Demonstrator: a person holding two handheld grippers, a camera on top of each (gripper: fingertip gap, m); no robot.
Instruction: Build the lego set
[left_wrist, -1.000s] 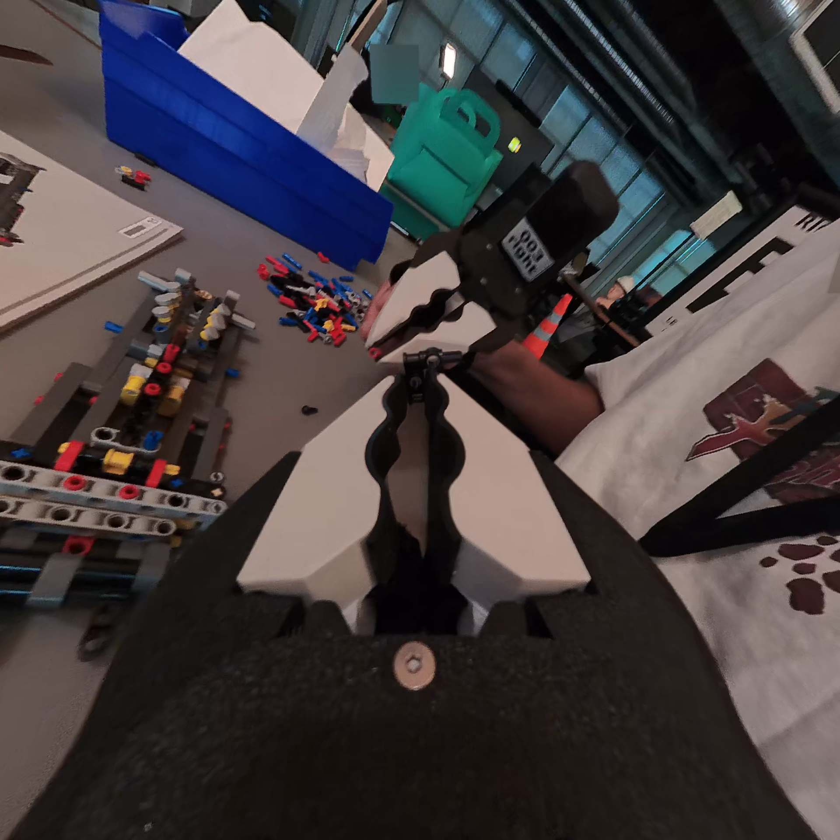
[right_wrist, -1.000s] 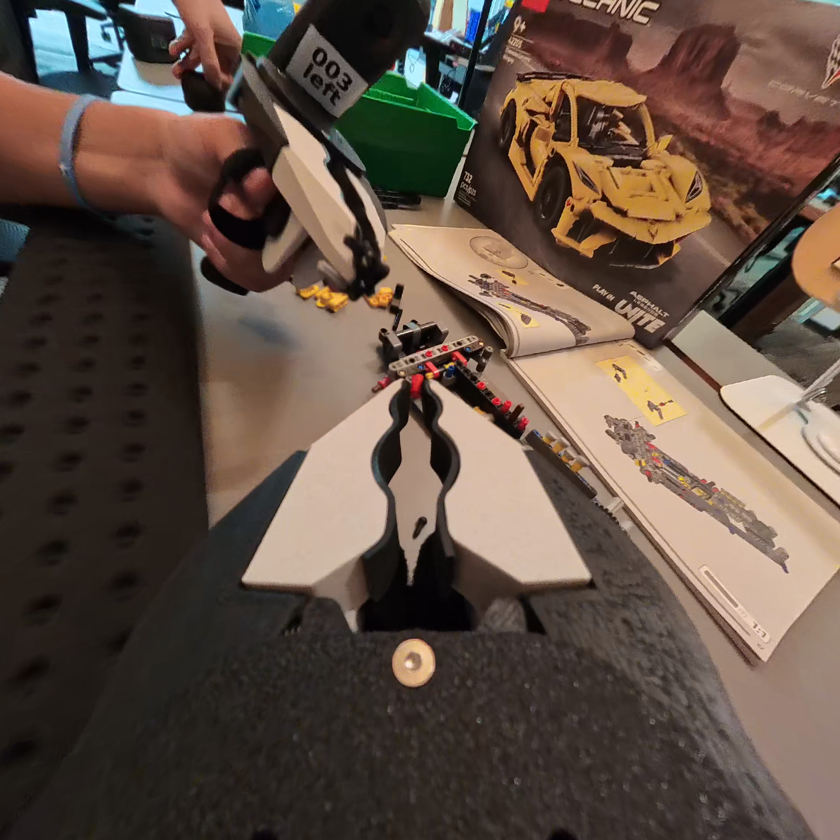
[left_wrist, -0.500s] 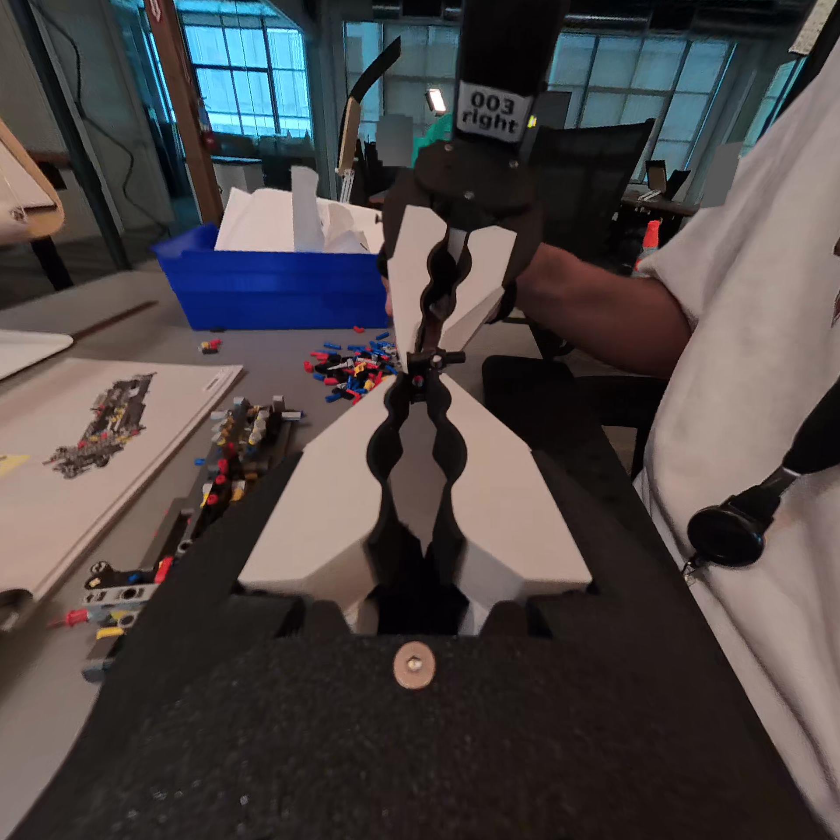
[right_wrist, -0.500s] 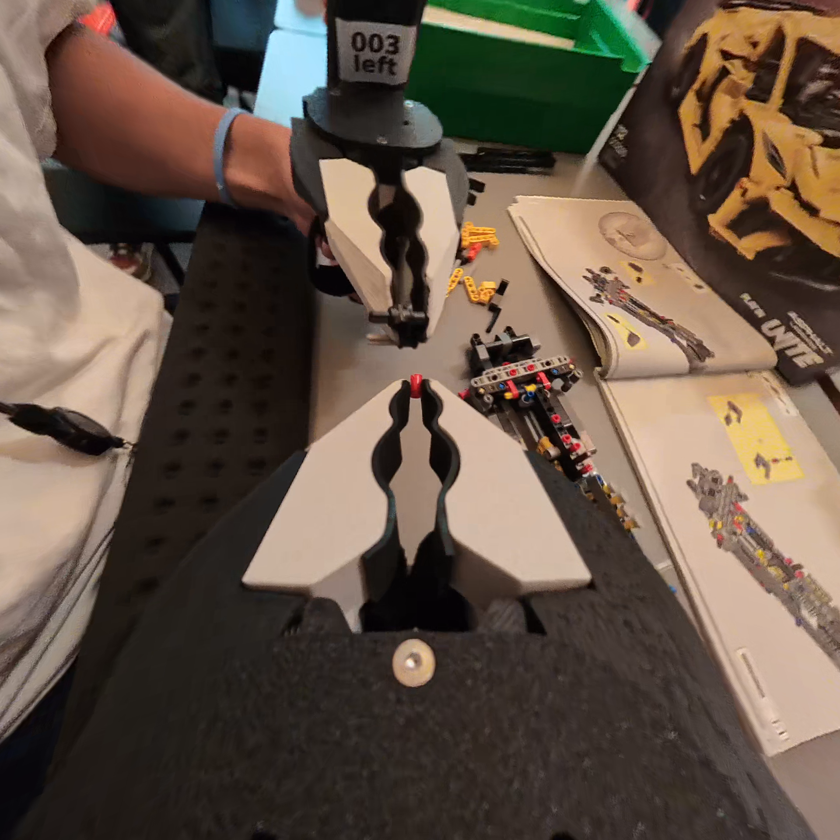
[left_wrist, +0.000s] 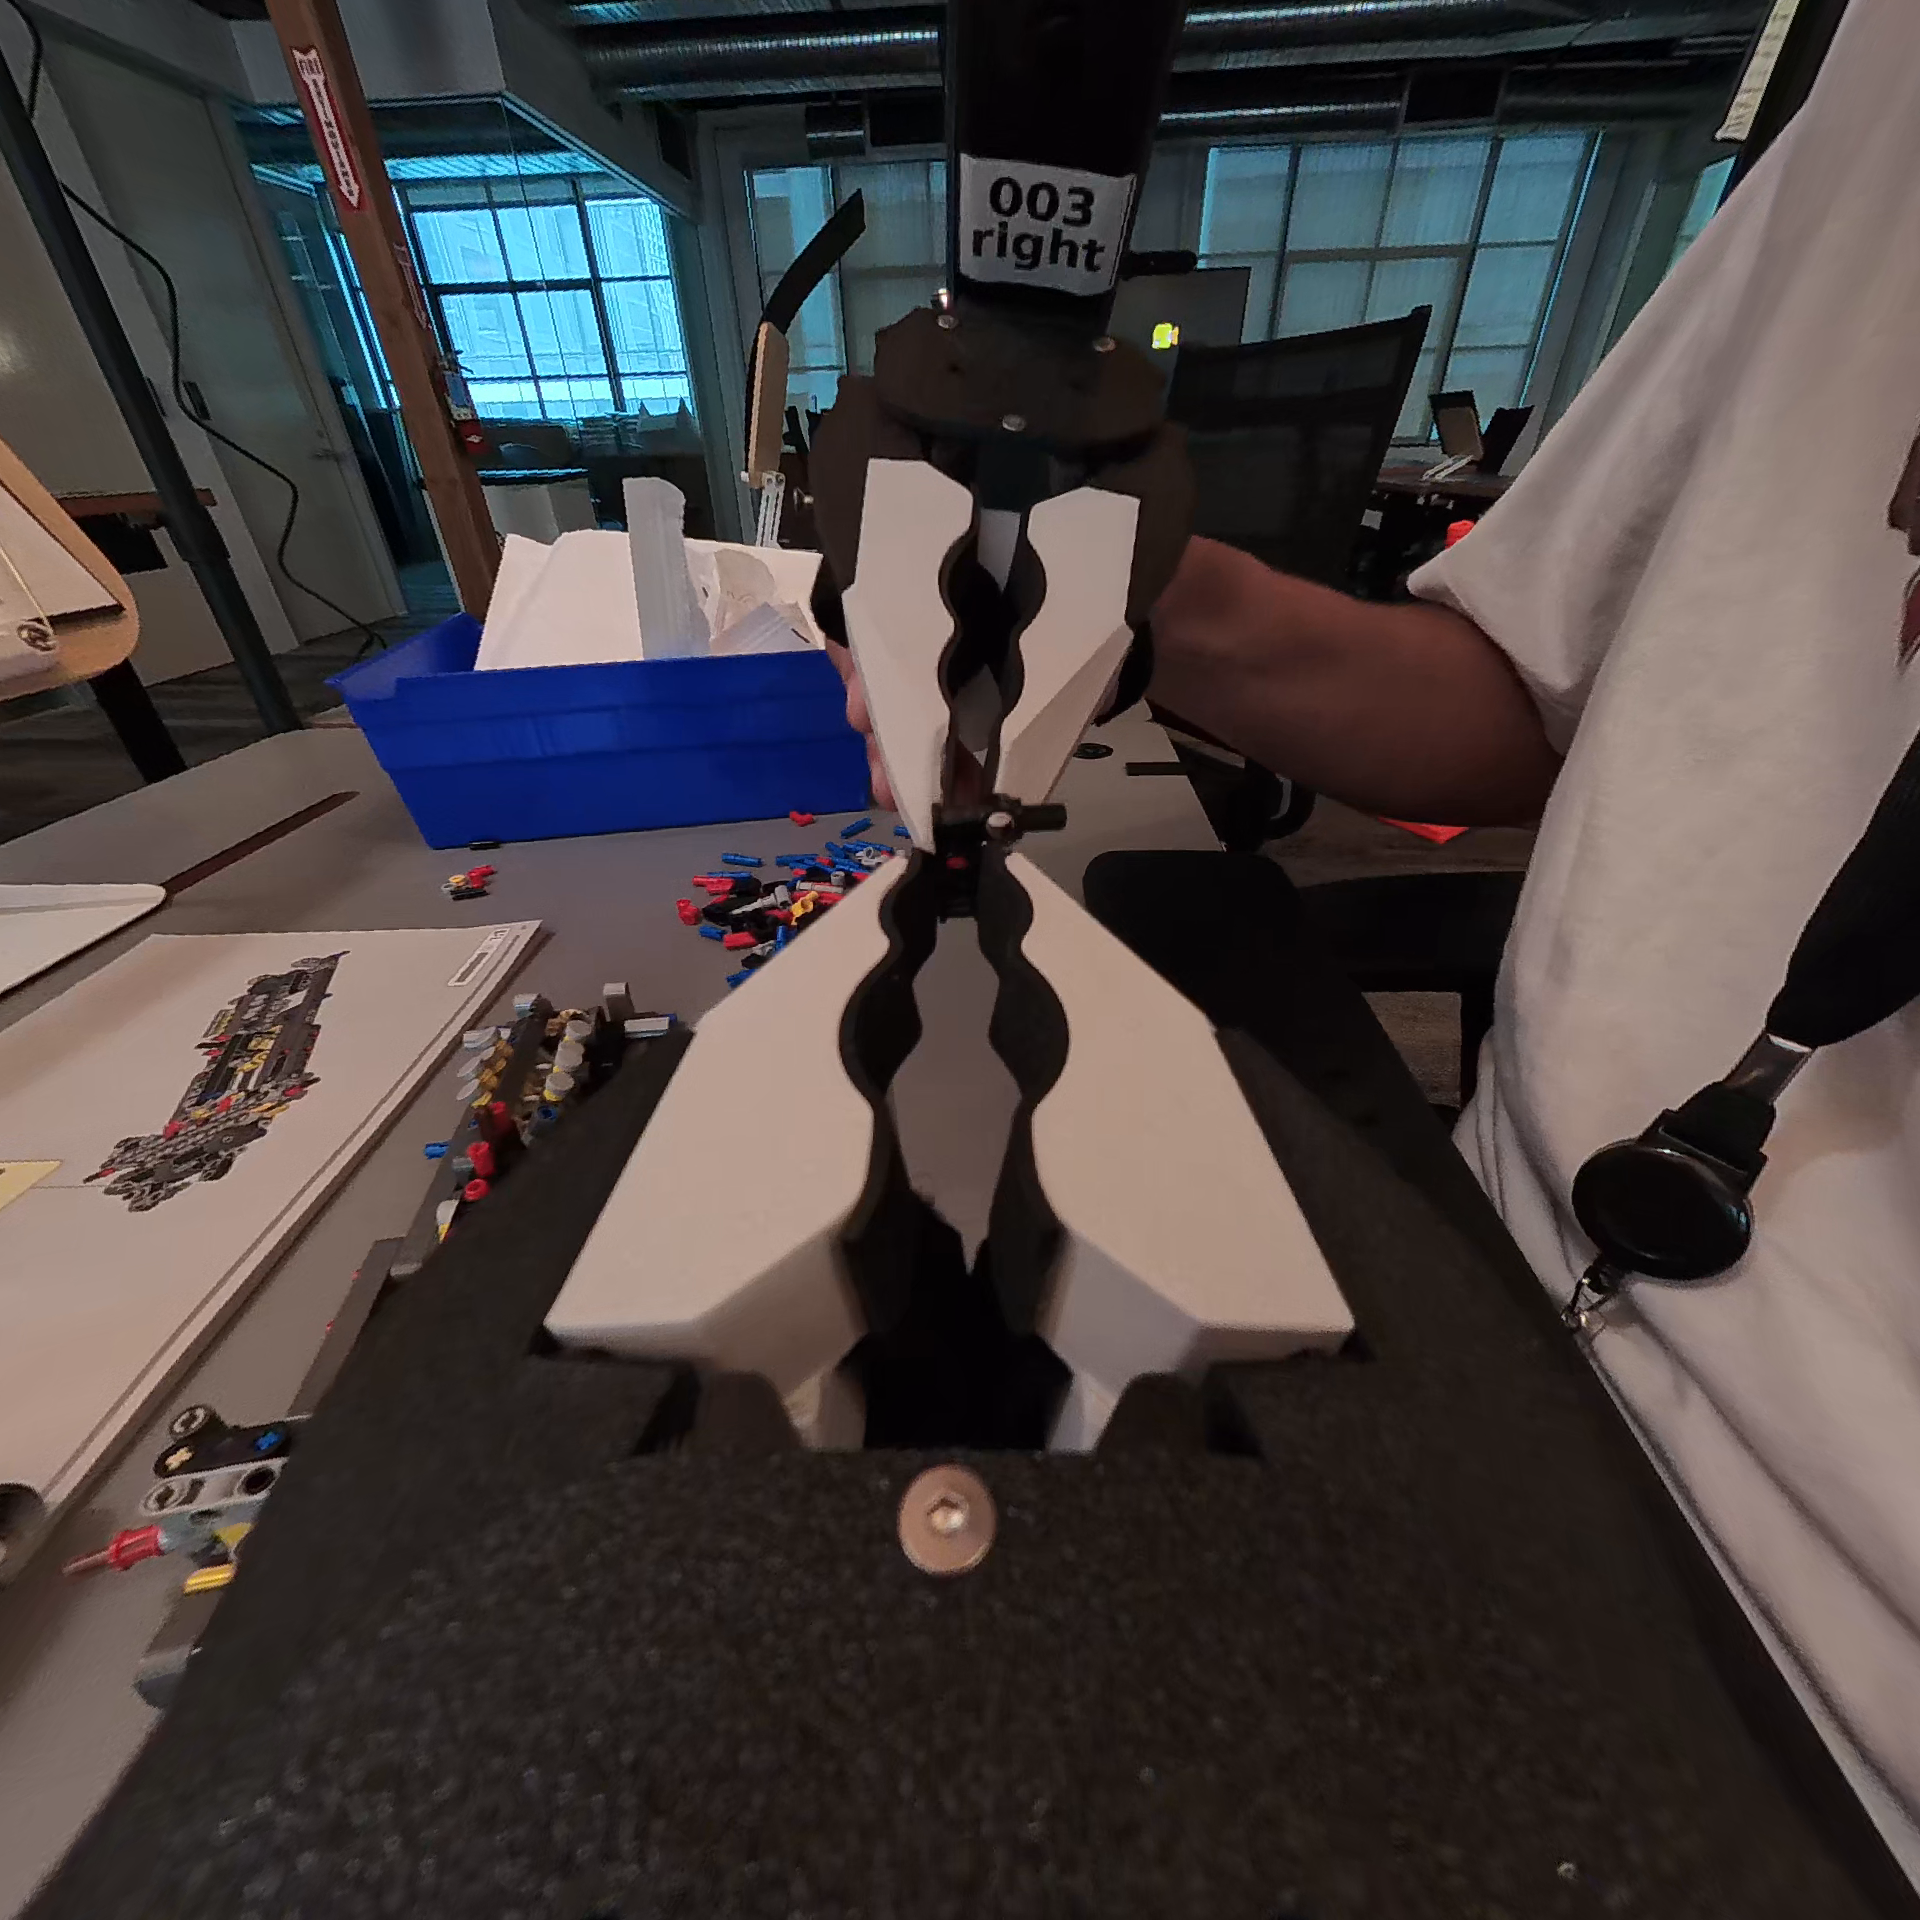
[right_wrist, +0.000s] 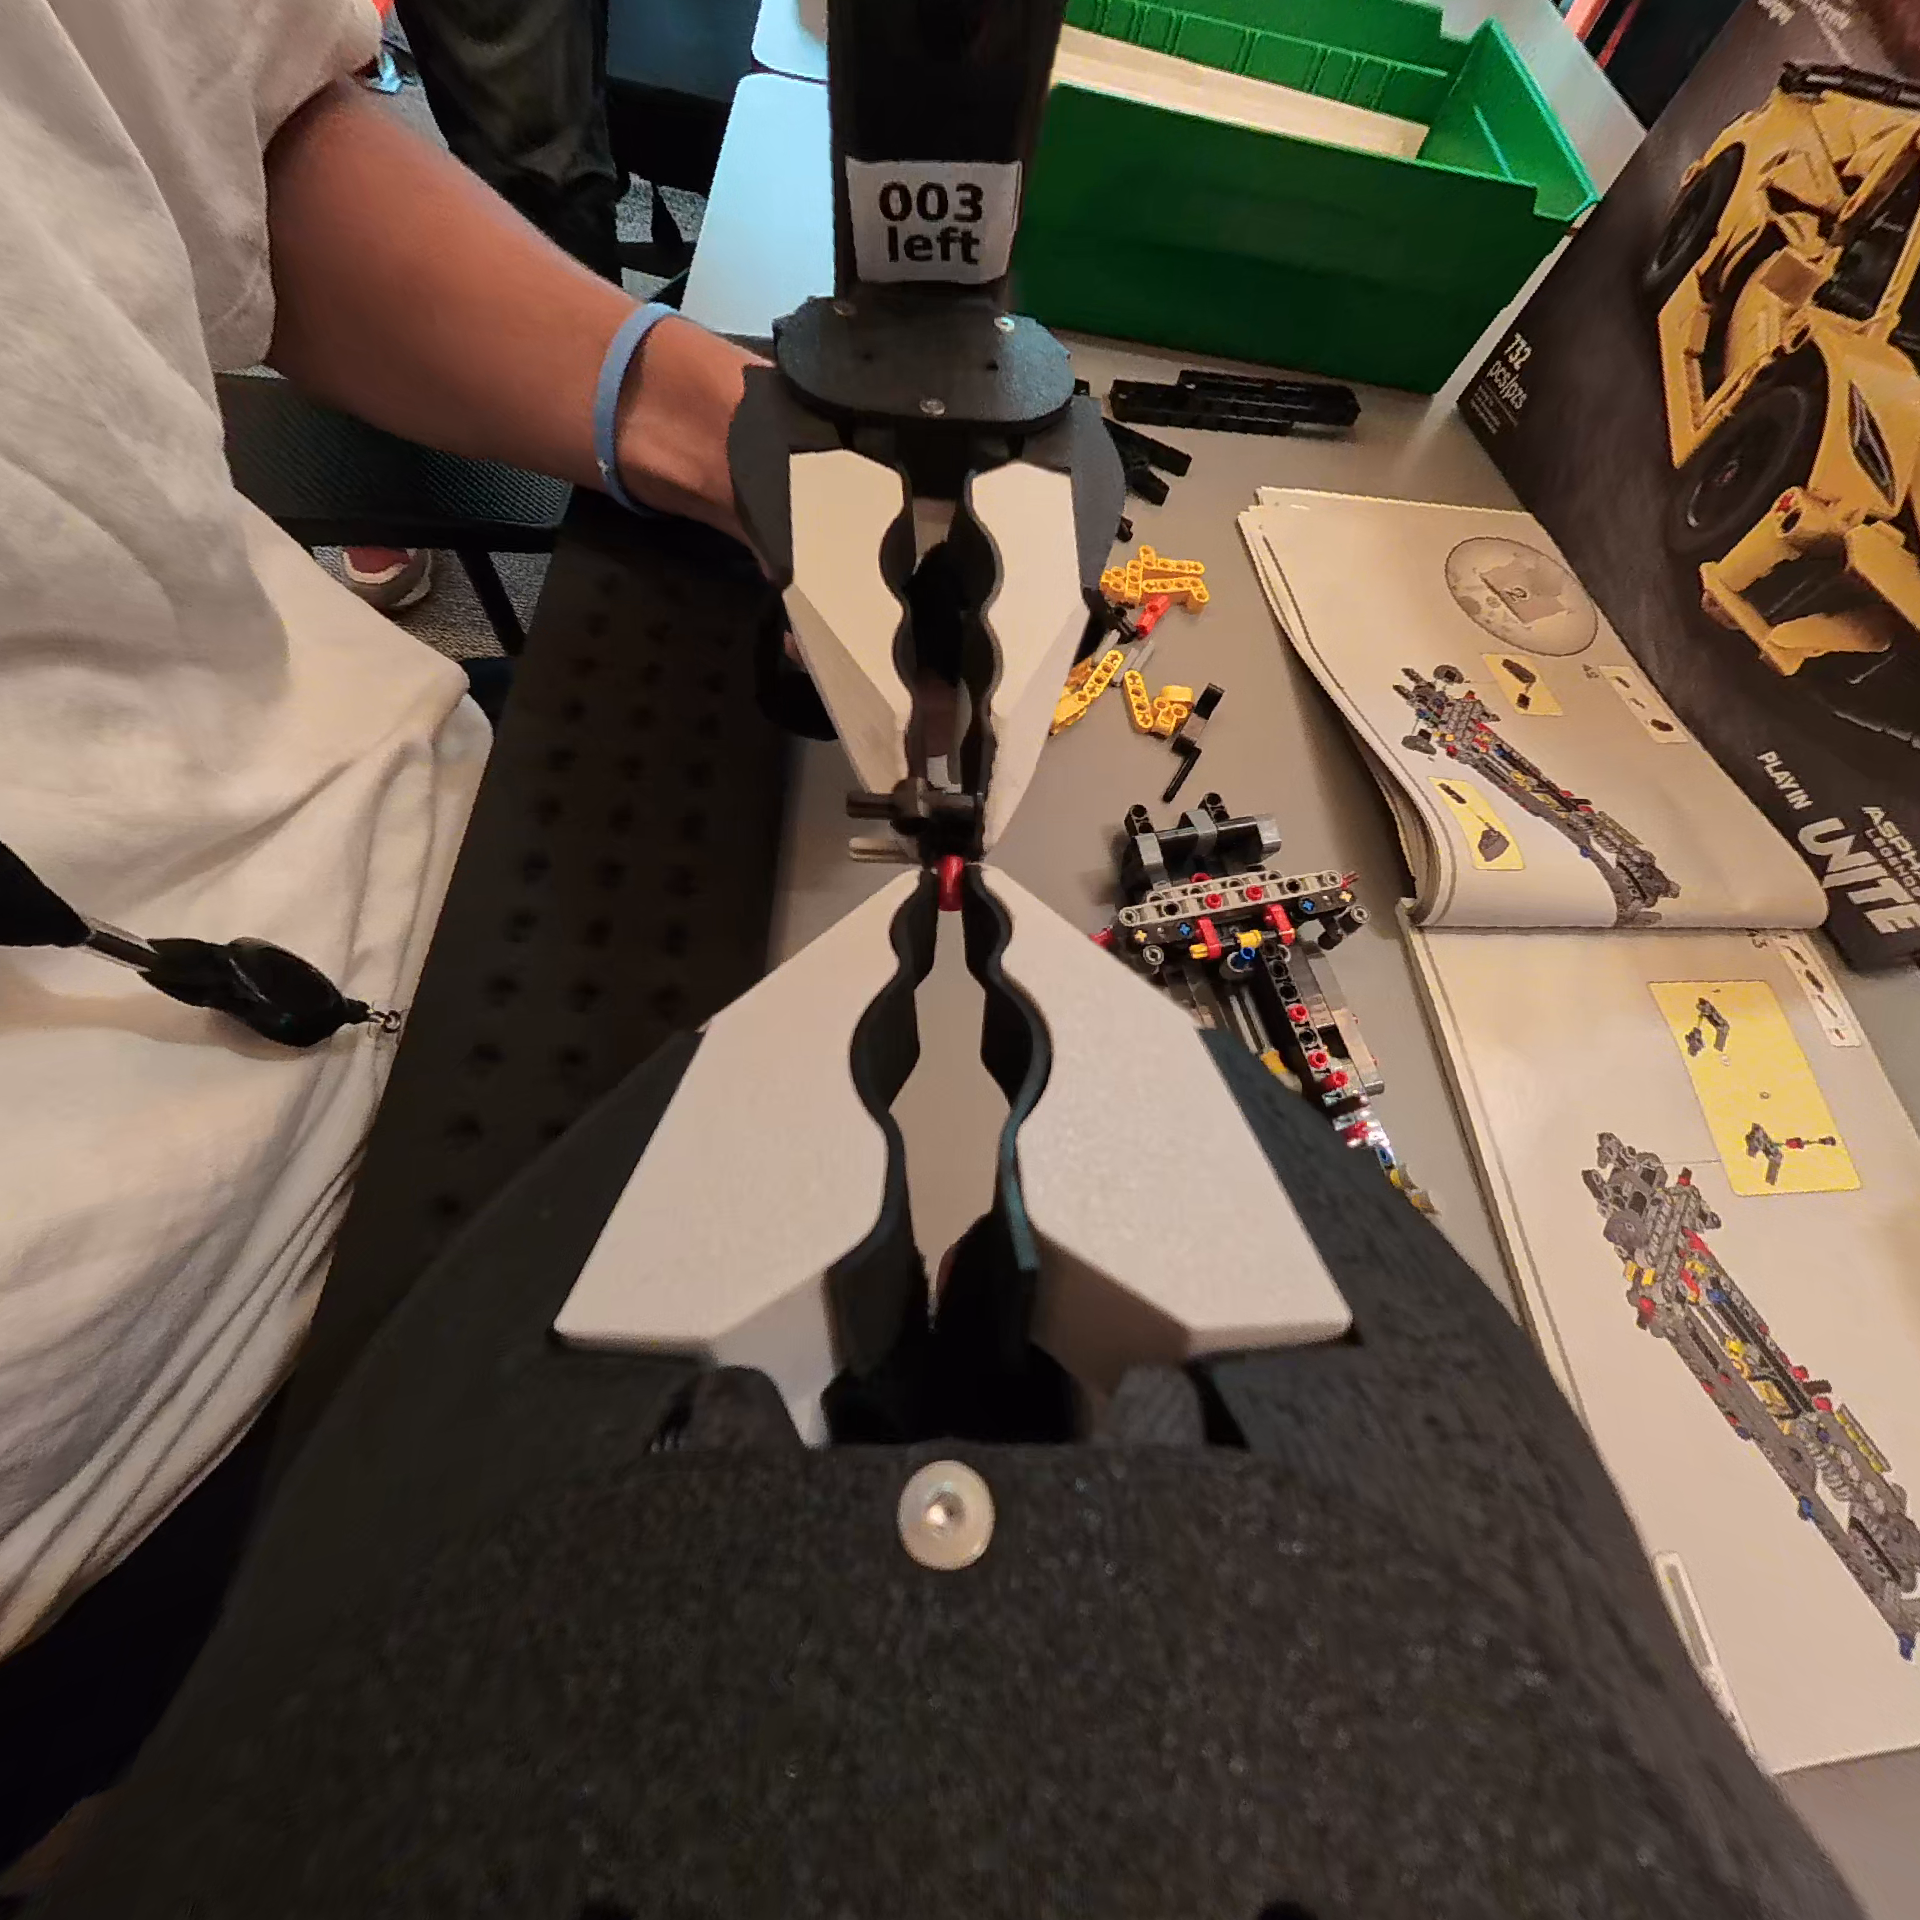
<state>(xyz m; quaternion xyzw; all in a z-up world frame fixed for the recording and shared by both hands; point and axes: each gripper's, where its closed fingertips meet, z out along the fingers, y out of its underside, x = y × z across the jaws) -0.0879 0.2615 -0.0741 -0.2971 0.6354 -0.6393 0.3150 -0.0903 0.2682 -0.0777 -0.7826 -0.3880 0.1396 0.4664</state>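
Through my left wrist view, my left gripper (left_wrist: 954, 883) is clenched on a small black lego piece (left_wrist: 982, 826) with a cross axle, straight ahead at 12 o'clock. My right gripper (left_wrist: 961, 800) comes down to meet it tip to tip. The half-built chassis (left_wrist: 540, 1081) lies at 9 o'clock, loose bricks (left_wrist: 769, 899) at 11.

Through my right wrist view, my right gripper (right_wrist: 948, 883) pinches a red pin (right_wrist: 949, 871), its end touching the black piece (right_wrist: 920, 805) at 12 o'clock. The chassis (right_wrist: 1247, 956) sits at 2 o'clock beside the instruction booklet (right_wrist: 1507, 727)
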